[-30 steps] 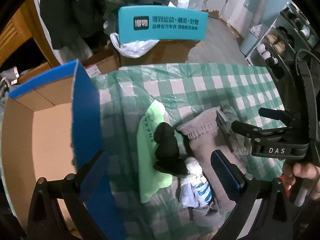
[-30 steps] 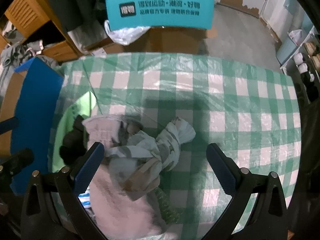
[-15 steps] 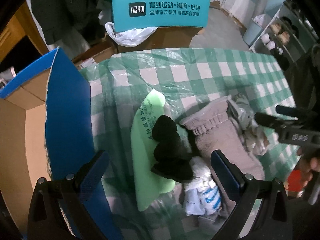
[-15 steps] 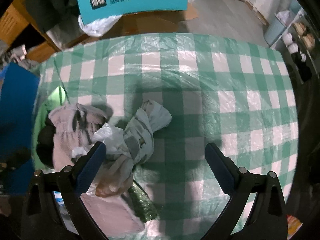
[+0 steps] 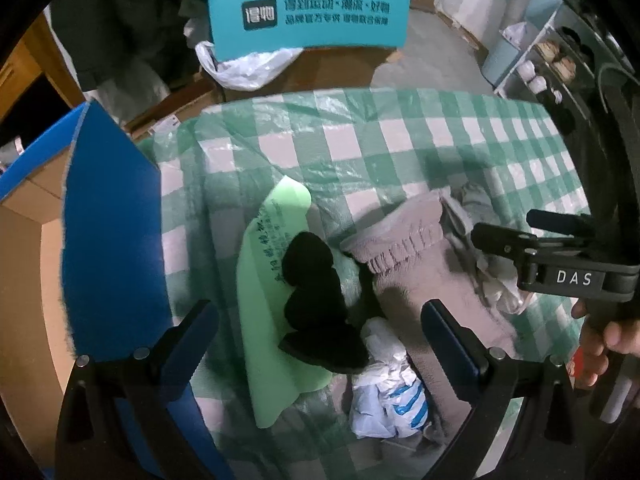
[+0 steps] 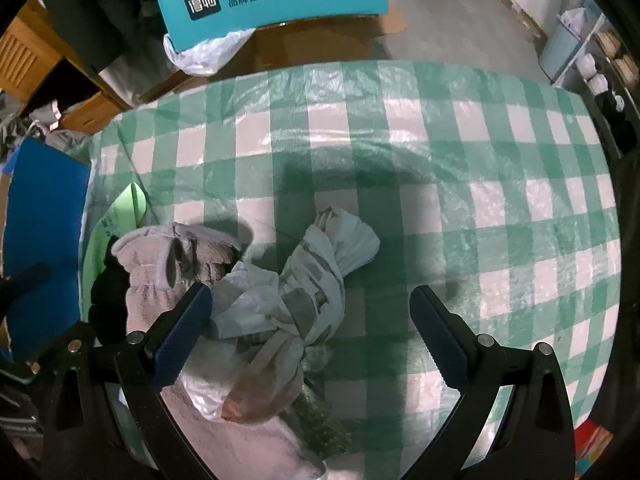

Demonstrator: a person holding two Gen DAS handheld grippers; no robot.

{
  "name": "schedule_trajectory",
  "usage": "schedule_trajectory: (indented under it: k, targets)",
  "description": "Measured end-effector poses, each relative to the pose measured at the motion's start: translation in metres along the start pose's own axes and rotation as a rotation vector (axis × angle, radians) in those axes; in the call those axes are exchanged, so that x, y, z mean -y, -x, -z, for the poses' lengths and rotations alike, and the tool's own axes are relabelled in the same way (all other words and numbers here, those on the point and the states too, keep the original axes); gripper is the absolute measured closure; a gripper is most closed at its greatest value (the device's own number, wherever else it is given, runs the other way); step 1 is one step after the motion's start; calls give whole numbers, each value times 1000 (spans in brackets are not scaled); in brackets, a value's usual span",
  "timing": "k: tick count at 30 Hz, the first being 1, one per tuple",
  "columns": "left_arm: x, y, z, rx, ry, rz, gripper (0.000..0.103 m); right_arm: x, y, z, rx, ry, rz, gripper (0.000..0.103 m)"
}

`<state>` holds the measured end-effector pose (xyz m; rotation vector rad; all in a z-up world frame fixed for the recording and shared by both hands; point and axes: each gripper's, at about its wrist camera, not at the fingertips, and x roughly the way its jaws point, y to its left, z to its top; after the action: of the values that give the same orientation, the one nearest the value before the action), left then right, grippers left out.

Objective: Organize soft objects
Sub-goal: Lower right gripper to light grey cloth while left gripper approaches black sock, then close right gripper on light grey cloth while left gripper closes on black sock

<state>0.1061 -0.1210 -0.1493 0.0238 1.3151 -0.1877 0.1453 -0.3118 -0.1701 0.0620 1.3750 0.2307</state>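
A heap of soft things lies on the green-checked table cover [image 5: 360, 148]. In the left wrist view I see a black lumpy item [image 5: 316, 296] on a light green bag [image 5: 272, 280], a pinkish fleece garment [image 5: 416, 264] and a white-and-blue crumpled bag [image 5: 388, 396]. My left gripper [image 5: 320, 332] hovers open over the black item, holding nothing. In the right wrist view a knotted grey-white cloth bundle [image 6: 320, 276] lies beside the fleece garment [image 6: 148, 284]. My right gripper [image 6: 310, 312] is open above the bundle, empty. It also shows at the right of the left wrist view [image 5: 560, 252].
An open cardboard box with blue flaps [image 5: 108, 240] stands at the table's left side. A teal chair back [image 5: 308, 16] with printed text is beyond the far edge. Shelves with small items [image 5: 552, 68] stand at the right. A white plastic bag [image 5: 244, 64] lies behind the table.
Both grippers swayed away and came back over the heap. The right gripper has dropped closer to the knotted bundle. Nothing was taken hold of.
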Motion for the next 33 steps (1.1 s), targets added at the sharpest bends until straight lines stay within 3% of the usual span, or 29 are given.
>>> schedule_trajectory:
  k: [3,7,10,14,16,18,20,23,33]
  targets:
    - [1,-10,2,-20,-7,-10,3,2,-7,1,-14,-4,11,4]
    - [0,-23,4,-63,5,4,21,5,-15,3,-33,1,27,7]
    - [-3,-33,5,-101,21,9,27,8,-20,3,-46,-1,29,9]
    - [-4,-37,5,-103,28,-4,40,12,-27,5,-68,-1,21,22]
    - [-3,-36,5,-103,22,-1,57,13,-30,6,-76,1,7,28]
    - [-4,-35,5,-109,30,21,63,15,-31,9,-83,8,-1,39]
    - [-7,-34,6,-103,34,26,64,16,-32,12,-86,13,-8,54]
    - [-12,-32,7,-97,33,31,65,19,-30,13,-79,20,-2,63]
    - [-7,-5,5,-28,-9,24,65,16,-7,20,-25,70,2,70]
